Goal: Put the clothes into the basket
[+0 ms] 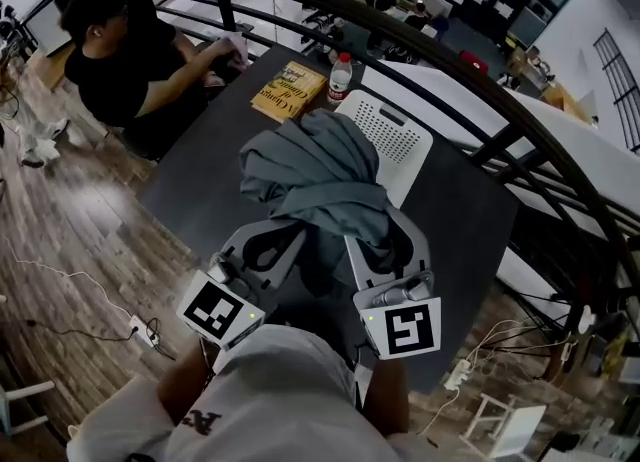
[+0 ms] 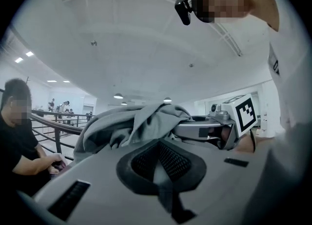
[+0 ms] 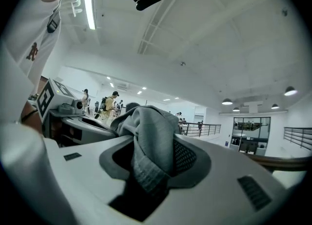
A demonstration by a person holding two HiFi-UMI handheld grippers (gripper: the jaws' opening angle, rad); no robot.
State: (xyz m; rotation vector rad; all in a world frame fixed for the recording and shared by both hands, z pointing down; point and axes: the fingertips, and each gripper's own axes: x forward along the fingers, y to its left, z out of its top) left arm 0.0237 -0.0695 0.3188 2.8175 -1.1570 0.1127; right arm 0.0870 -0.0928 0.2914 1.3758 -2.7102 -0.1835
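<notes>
A grey garment (image 1: 320, 175) hangs bunched in the air above the dark table (image 1: 215, 185), held from below by both grippers. My left gripper (image 1: 290, 230) grips it at the left, its jaws closed with the cloth (image 2: 131, 121) rising from their tips. My right gripper (image 1: 375, 235) is shut on a fold of the cloth (image 3: 148, 131) that runs down between its pads. The white perforated basket (image 1: 400, 135) stands on the table just behind the garment, partly hidden by it. The two grippers are close side by side.
A yellow book (image 1: 288, 90) and a plastic bottle (image 1: 341, 77) lie at the table's far edge. A person in black (image 1: 125, 60) sits at the table's left corner. A dark curved railing (image 1: 480, 80) runs behind the table. Cables lie on the wooden floor (image 1: 70, 250).
</notes>
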